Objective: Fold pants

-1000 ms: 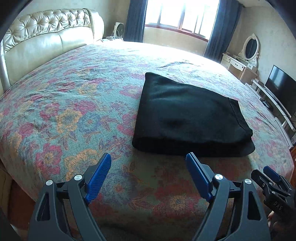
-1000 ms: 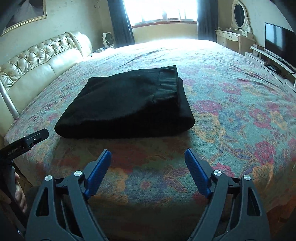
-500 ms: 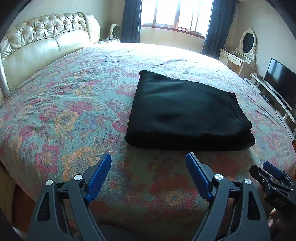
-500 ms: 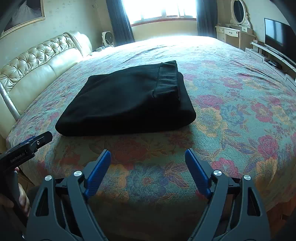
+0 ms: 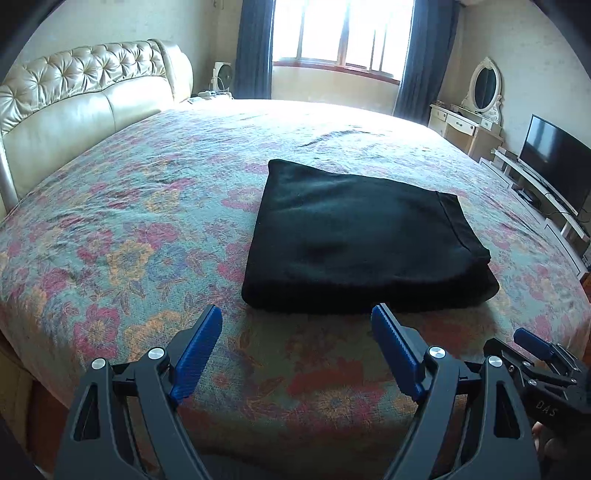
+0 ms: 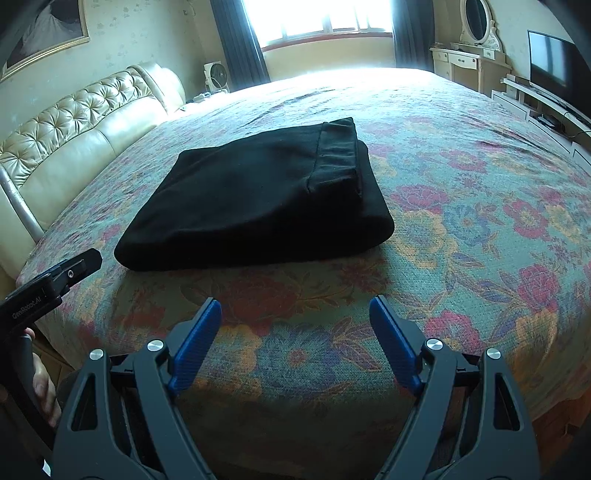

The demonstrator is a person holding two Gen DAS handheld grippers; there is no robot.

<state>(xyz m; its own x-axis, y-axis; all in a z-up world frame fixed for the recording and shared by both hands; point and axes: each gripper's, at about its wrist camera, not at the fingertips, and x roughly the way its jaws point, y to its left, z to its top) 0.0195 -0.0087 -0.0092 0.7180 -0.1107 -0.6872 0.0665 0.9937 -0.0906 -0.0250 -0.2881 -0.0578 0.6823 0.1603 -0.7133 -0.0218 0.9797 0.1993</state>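
Bare floral bedspread lay open left, right and beyond the folded black pants, the only obstacle. Cream tufted leather headboard bounded the far left.

Pants on the bed, both your grippers short of them.

Take the pants as your mark: they lie folded on the bed, near its front edge, with the waistband end on their right side. Your left gripper hangs just before their near edge, jaws apart with nothing between them; your right gripper hangs before their near right corner, likewise spread and clear of them. Left of the pants runs the headboard. Behind them, past the far edge of the bed, is the window. To their right, off the bed, stand the dresser and, nearer you, the TV.
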